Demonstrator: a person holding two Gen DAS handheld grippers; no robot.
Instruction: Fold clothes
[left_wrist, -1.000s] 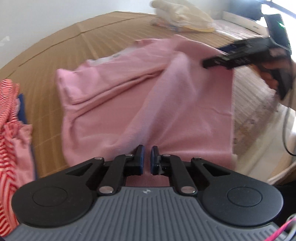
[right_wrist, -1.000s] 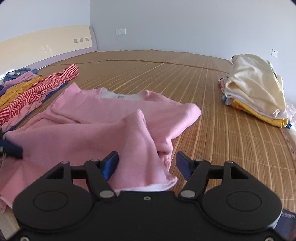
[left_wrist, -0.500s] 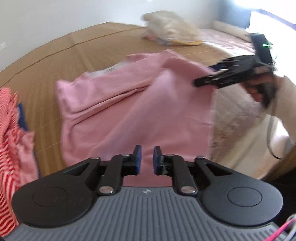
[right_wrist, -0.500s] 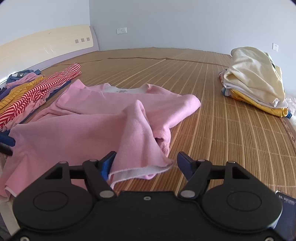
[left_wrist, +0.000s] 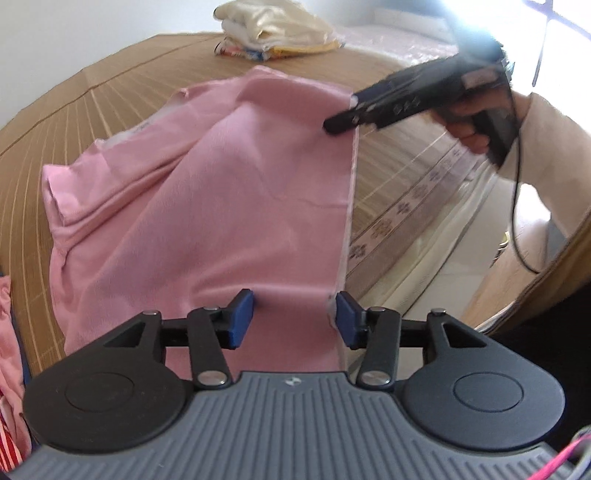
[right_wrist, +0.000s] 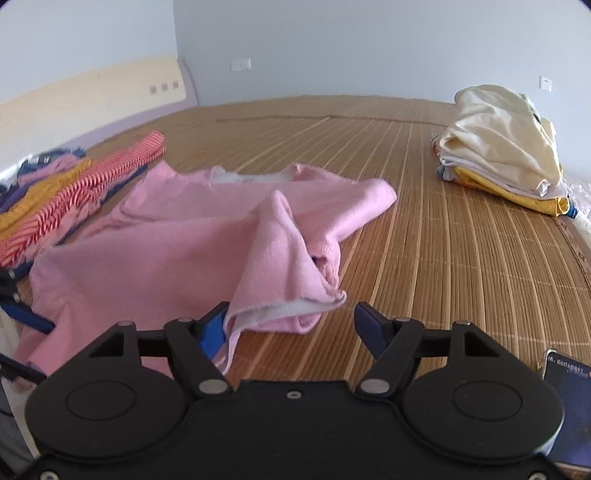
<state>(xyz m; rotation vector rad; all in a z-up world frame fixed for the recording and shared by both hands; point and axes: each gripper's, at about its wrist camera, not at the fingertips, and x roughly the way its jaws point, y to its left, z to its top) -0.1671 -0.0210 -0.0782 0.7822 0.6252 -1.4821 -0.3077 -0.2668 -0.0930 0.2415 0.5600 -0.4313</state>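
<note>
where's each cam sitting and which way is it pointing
Left wrist: on the left hand-held gripper, open, looking along the bed edge over the pink top; shows the right hand-held gripper and the hand gripping it.
Right wrist: on the right hand-held gripper, open, facing across the mat toward the wall and the folded pile.
Shared: pink top, pile, bamboo mat.

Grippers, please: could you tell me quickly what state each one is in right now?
Left gripper: open, holding nothing; the pink fleece garment lies between its blue pads.
Right gripper: open, holding nothing; the garment's hem lies just ahead.
</note>
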